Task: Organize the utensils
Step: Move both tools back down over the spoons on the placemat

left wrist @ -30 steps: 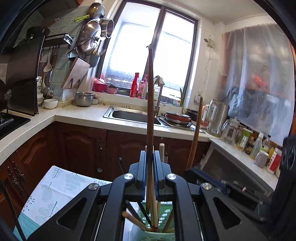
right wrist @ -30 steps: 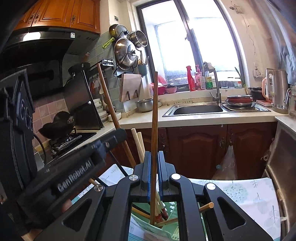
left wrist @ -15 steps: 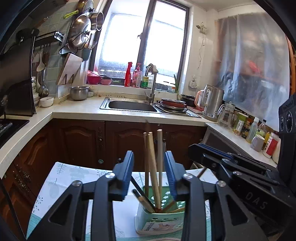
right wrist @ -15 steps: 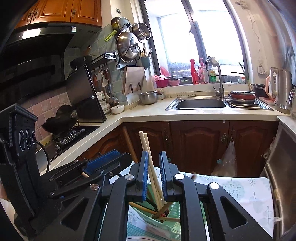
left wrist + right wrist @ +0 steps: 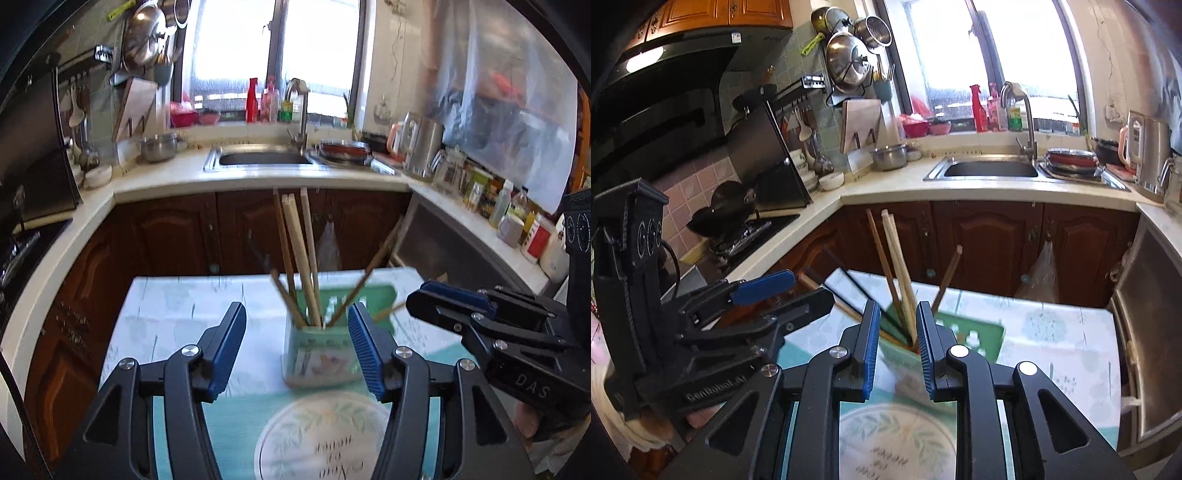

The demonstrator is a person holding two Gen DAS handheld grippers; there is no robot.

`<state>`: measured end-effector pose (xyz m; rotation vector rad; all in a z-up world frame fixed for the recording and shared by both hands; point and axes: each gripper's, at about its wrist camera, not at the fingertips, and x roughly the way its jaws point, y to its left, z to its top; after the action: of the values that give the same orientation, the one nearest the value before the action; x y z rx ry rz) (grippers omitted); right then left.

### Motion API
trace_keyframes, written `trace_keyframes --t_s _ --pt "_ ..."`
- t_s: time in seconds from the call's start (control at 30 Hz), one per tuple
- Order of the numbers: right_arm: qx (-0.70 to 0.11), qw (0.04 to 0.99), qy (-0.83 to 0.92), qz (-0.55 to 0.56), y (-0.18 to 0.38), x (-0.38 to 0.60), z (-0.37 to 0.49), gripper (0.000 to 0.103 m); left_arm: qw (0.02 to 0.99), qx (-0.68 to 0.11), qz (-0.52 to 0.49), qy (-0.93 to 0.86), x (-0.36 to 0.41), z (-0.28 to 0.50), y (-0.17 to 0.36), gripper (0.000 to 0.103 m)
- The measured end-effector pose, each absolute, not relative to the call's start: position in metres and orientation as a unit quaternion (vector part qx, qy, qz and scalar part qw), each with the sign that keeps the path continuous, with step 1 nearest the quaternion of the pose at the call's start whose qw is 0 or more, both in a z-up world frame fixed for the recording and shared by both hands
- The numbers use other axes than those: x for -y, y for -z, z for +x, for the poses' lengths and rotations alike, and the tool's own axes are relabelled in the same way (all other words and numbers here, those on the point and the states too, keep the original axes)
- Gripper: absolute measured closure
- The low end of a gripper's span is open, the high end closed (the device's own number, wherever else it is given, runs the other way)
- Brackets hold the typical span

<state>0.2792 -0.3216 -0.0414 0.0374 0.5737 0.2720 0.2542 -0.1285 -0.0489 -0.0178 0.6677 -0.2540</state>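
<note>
The chopsticks (image 5: 301, 258) stand bunched in a pale green holder (image 5: 319, 354) at the centre of the left wrist view, just below mid-frame. Most lean slightly left; one darker stick (image 5: 373, 273) tilts off to the right. In the right wrist view the same bundle (image 5: 899, 273) rises just above the near jaws at lower centre. The holder sits on a patterned tablecloth (image 5: 177, 321), with a green tray (image 5: 384, 295) just behind it and a round plate (image 5: 321, 435) at the bottom edge, nearer the camera.

The left gripper (image 5: 297, 343) frames the holder from the lower part of its view. Its jaws are opening, already set well apart, and nothing is pressed between the blue pads. The right gripper (image 5: 895, 347) has a much narrower gap, also opening. The sticks show through that gap, but they appear to stand beyond the pads, not clamped. Each gripper shows in the other's view — the right (image 5: 461, 306) at the right edge, the left (image 5: 764, 291) at the left.

The risks, as I judge them: the holder looks light and top-heavy, so a jaw brushing the upright sticks could tip it toward the plate. The leaning stick looks easiest to catch. The two grippers are also near each other and could collide.
</note>
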Motion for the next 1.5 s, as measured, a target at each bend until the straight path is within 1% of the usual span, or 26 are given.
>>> trace_keyframes --t_s 0.2,0.4,0.43,0.47,0.6,0.77,0.9,0.93,1.0,1.07,1.13,1.3,1.5 --pt "-0.320 0.943 -0.085 0.027 0.078 0.328 0.269 0.083 0.920 -0.374 -0.006 0.117 0.116 0.235 0.083 0.047" --pt "-0.305 0.949 -0.056 0.051 0.087 0.334 0.278 0.083 0.908 -0.405 -0.023 0.102 0.096 0.222 0.113 0.047" --pt "-0.297 0.952 -0.052 0.047 0.085 0.332 0.282 0.087 0.907 -0.409 -0.025 0.100 0.093 0.222 0.116 0.047" --pt "-0.288 0.956 -0.047 0.039 0.084 0.330 0.281 0.096 0.905 -0.414 -0.027 0.098 0.090 0.221 0.120 0.047" --pt "-0.267 0.963 -0.043 0.014 0.074 0.315 0.283 0.097 0.900 -0.424 -0.027 0.092 0.082 0.220 0.131 0.047" --pt "-0.263 0.964 -0.034 -0.031 0.047 0.279 0.305 0.098 0.899 -0.426 -0.025 0.095 0.083 0.221 0.129 0.047" --pt "-0.289 0.956 -0.045 -0.027 0.034 0.255 0.327 0.098 0.894 -0.436 -0.019 0.105 0.088 0.219 0.127 0.046" --pt "-0.293 0.955 -0.048 -0.024 0.029 0.248 0.335 0.097 0.892 -0.438 -0.017 0.107 0.088 0.218 0.127 0.044" --pt "-0.296 0.953 -0.056 -0.021 0.025 0.240 0.335 0.096 0.889 -0.443 -0.015 0.111 0.089 0.216 0.126 0.036" --pt "-0.300 0.952 -0.061 -0.025 0.021 0.232 0.342 0.086 0.884 -0.452 -0.011 0.117 0.089 0.212 0.127 0.036" --pt "-0.299 0.952 -0.063 -0.029 0.019 0.225 0.341 0.081 0.875 -0.467 -0.012 0.123 0.089 0.209 0.131 0.036" --pt "-0.302 0.951 -0.064 -0.036 0.018 0.221 0.314 0.080 0.853 -0.505 -0.015 0.135 0.089 0.198 0.144 0.036" --pt "-0.319 0.945 -0.062 -0.020 0.024 0.243 0.255 0.075 0.824 -0.545 -0.006 0.155 0.093 0.184 0.162 0.036"
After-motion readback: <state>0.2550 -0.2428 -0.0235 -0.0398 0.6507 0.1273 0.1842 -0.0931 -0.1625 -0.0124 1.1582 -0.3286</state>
